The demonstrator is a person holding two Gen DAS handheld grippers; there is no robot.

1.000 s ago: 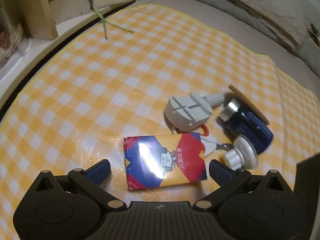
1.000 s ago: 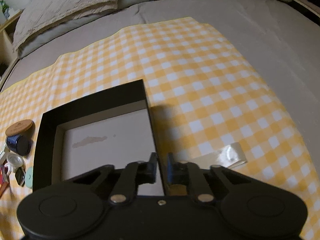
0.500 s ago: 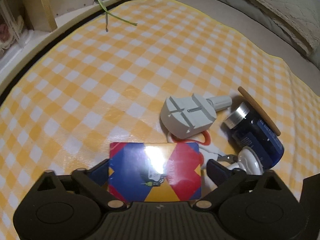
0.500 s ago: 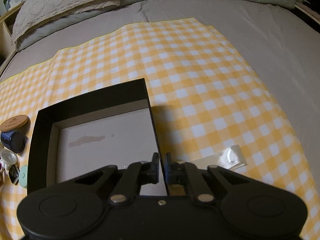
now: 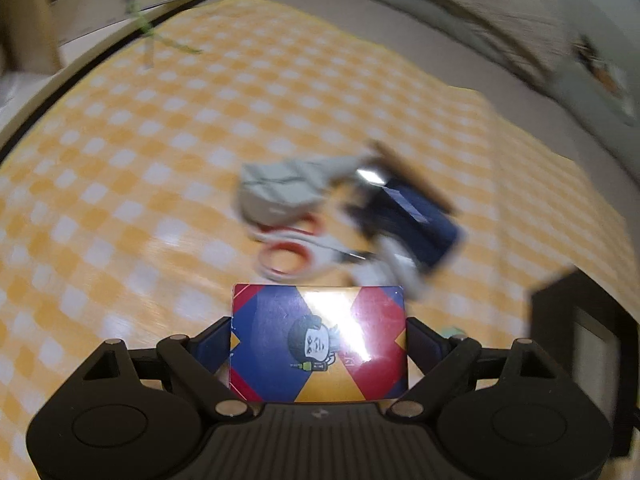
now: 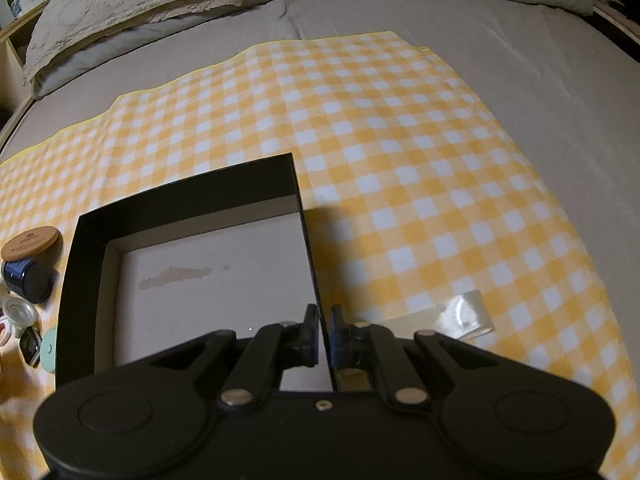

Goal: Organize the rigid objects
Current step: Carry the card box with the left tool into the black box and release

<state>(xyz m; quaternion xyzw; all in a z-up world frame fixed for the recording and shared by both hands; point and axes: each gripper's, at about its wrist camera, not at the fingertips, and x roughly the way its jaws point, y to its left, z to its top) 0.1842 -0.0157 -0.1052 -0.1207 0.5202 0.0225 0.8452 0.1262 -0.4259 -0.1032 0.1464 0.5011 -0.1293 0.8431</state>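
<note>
My left gripper (image 5: 319, 338) is shut on a flat red, blue and yellow card box (image 5: 319, 342) and holds it above the checked cloth. Beyond it lie a grey plastic tool (image 5: 280, 194), red-handled scissors (image 5: 296, 252), a dark blue jar (image 5: 412, 220) and a white knob (image 5: 400, 274), all blurred. My right gripper (image 6: 324, 338) is shut on the right wall of the open black box (image 6: 188, 192), whose pale floor is bare. The jar (image 6: 28, 280) and a round wooden lid (image 6: 32, 242) lie left of the box.
The yellow checked cloth (image 6: 400, 160) covers a grey bed. A clear plastic strip (image 6: 460, 316) lies right of my right gripper. Pillows (image 6: 140, 4) lie at the back. A wooden shelf edge (image 5: 100, 20) runs behind the cloth. The black box corner (image 5: 592, 320) shows at the right.
My left gripper has closed on the card box and lifted it off the cloth, uncovering the scissors. The view swings and blurs. My right gripper stays clamped on the box wall.
</note>
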